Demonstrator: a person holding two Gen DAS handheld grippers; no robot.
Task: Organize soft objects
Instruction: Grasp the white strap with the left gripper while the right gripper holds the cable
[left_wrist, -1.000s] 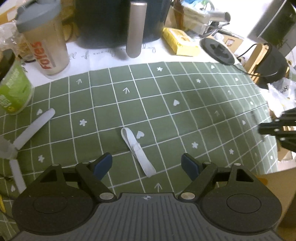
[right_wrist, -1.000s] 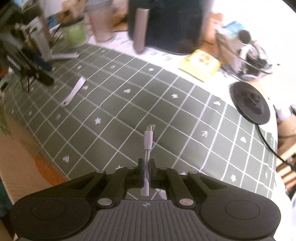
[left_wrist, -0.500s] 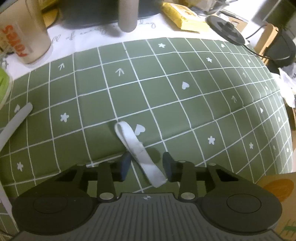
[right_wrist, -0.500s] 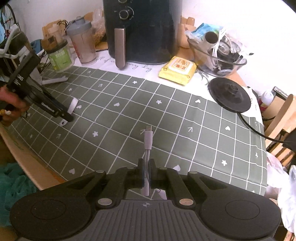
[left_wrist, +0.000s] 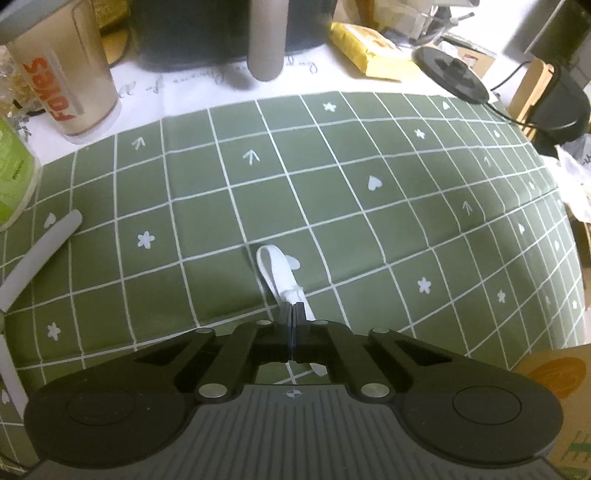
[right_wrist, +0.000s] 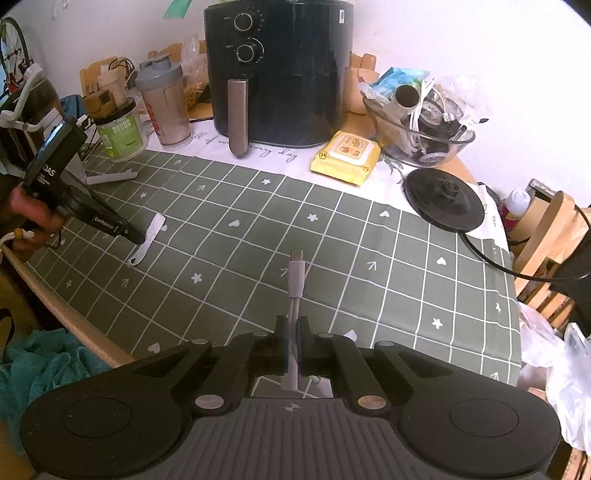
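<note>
In front of the air fryer (right_wrist: 279, 70), the left gripper (left_wrist: 292, 314) pinches a white strap (left_wrist: 277, 269) lying on the counter (left_wrist: 369, 229). The right gripper (right_wrist: 293, 334) holds a cable (right_wrist: 296, 275), apparently above the counter.

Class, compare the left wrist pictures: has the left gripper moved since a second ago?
Yes. The left gripper has come down toward the green checked cloth, whose squares look larger, and its jaws have shut on the white strap lying there.

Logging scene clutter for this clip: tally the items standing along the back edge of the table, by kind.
Air fryer: 1
Shaker bottle: 1
Green-label jar: 1
Yellow wipes pack: 1
Glass bowl of odds and ends: 1
Black kettle base: 1
Total: 6
</note>
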